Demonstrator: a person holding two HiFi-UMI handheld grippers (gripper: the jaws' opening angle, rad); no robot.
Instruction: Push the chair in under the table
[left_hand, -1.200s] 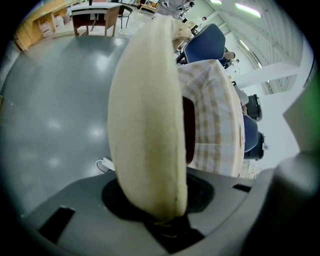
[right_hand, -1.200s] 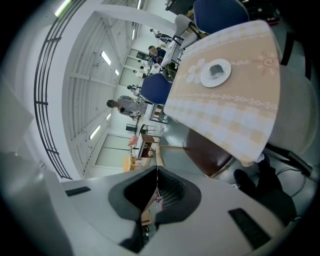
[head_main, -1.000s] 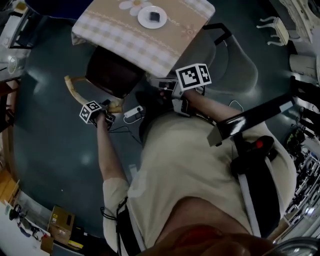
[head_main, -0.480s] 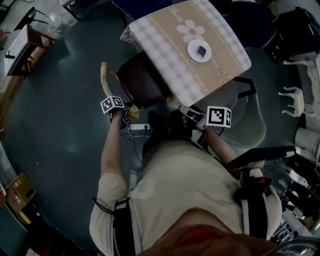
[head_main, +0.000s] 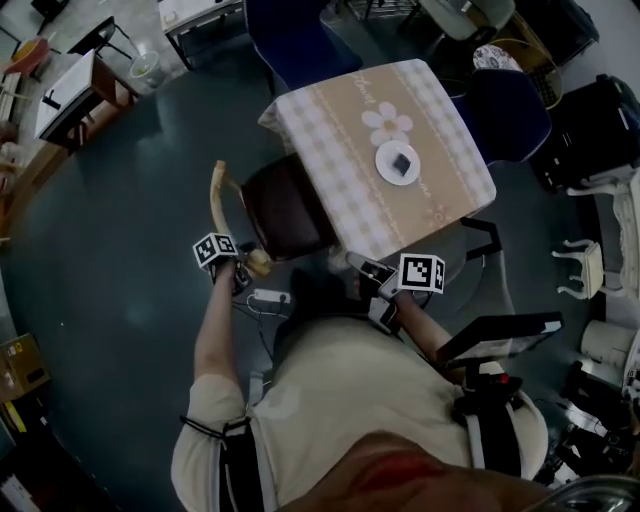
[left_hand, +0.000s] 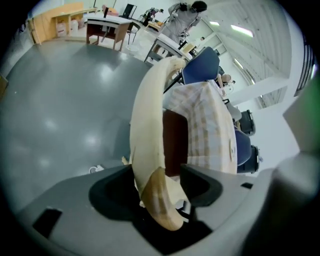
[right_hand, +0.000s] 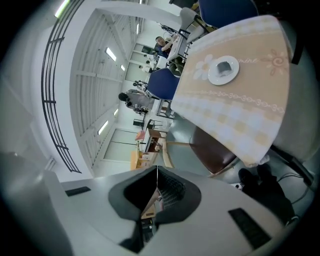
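Head view: left gripper (head_main: 243, 270) opening around chair (head_main: 287, 208)

The head view was dimly lit. Glare from ceiling lights (left_hand: 242, 31) was reflected on the floor (left_hand: 60, 100). Gripper views were bent and darkened at their edges.

The head view looks steeply down from high above the table (head_main: 335, 125) and chair (head_main: 285, 212). Each gripper view looks along its own jaws from low and close. All three see both.
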